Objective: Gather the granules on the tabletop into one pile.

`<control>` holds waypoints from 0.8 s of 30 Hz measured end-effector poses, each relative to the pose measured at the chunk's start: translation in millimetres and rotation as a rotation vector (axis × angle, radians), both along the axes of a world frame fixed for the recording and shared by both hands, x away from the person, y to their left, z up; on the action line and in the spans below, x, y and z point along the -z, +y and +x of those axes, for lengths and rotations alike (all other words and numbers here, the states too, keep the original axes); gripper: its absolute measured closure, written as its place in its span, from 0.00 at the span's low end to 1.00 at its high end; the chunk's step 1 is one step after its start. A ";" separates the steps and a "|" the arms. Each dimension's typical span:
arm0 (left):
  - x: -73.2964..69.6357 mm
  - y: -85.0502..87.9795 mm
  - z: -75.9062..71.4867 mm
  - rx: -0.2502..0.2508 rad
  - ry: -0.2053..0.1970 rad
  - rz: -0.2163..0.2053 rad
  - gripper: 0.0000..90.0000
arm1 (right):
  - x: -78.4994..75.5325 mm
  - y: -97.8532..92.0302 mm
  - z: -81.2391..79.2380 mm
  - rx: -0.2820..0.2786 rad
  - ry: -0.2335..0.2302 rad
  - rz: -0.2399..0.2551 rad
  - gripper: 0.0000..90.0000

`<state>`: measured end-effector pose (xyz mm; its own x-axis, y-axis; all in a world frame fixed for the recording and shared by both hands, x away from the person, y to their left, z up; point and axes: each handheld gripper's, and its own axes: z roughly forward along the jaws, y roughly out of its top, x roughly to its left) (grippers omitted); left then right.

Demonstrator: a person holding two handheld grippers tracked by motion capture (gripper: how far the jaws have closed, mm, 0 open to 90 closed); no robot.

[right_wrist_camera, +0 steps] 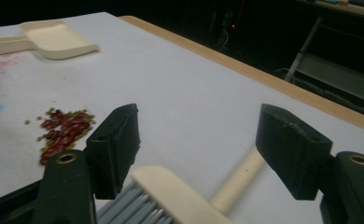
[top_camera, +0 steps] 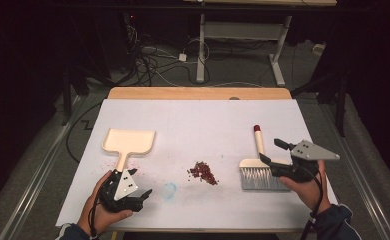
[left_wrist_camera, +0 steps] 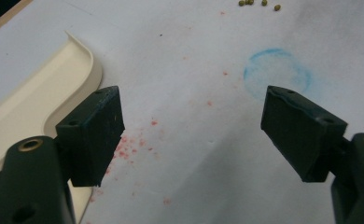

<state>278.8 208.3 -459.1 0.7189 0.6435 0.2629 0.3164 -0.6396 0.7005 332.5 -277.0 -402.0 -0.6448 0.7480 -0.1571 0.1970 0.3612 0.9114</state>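
We saw a dustpan (top_camera: 129, 141) of smooth, cream plastic with a faint sheen; the brush (top_camera: 259, 170) had a matching cream plastic back and handle, grey synthetic-looking bristles and a dark red tip; the table (top_camera: 198, 93) showed a pale wooden edge under a matt white paper sheet (top_camera: 203, 125), stained pink and blue. The left gripper (left_wrist_camera: 194, 135) and right gripper (right_wrist_camera: 199, 149) looked like matt black plastic; their pads seemed slightly rough; the beans (top_camera: 203, 172) looked dull red.

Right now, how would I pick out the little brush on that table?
Start at the white table and go to its right side, by the person's right gripper, whose open jaws stand around it. The brush lies flat there: cream head, grey bristles, and a red-tipped handle unlike the plain cream dustpan at the left.
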 end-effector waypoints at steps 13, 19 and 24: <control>0.0 -3.6 3.4 -0.014 -0.021 -0.009 0.21 | 38.5 10.5 -48.5 -0.004 0.001 -0.076 0.24; 0.5 -0.9 1.0 -0.016 -0.023 -0.012 0.21 | 37.1 11.3 -47.5 0.011 -0.015 -0.077 0.23; 1.0 0.6 -0.5 -0.018 -0.021 -0.014 0.21 | 35.7 11.8 -44.4 0.019 -0.037 -0.072 0.23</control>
